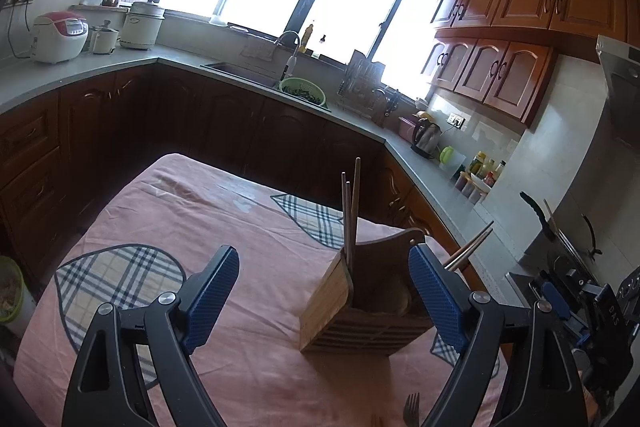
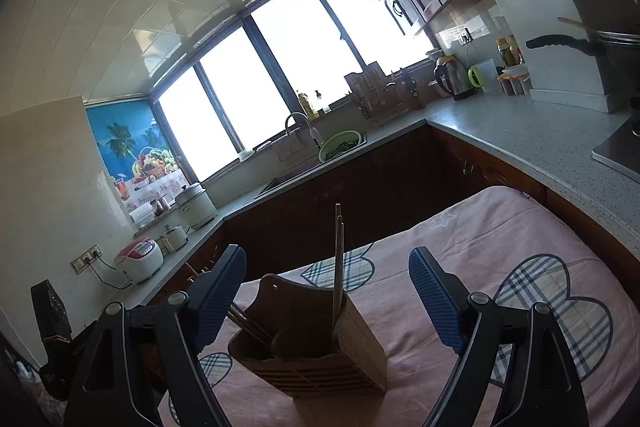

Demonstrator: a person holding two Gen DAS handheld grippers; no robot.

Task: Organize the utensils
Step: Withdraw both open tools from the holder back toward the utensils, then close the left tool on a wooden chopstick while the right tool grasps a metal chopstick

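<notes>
Wooden utensil holder (image 1: 360, 307) holding chopsticks (image 1: 352, 211), "DAS" on right gripper (image 1: 560, 303)

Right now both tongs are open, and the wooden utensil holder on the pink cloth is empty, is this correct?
Not quite. The wooden utensil holder is not empty: chopsticks stand upright in it, as the right wrist view shows. The rest holds: the left tongs and right tongs are open, and the holder stands on the pink cloth.
</notes>
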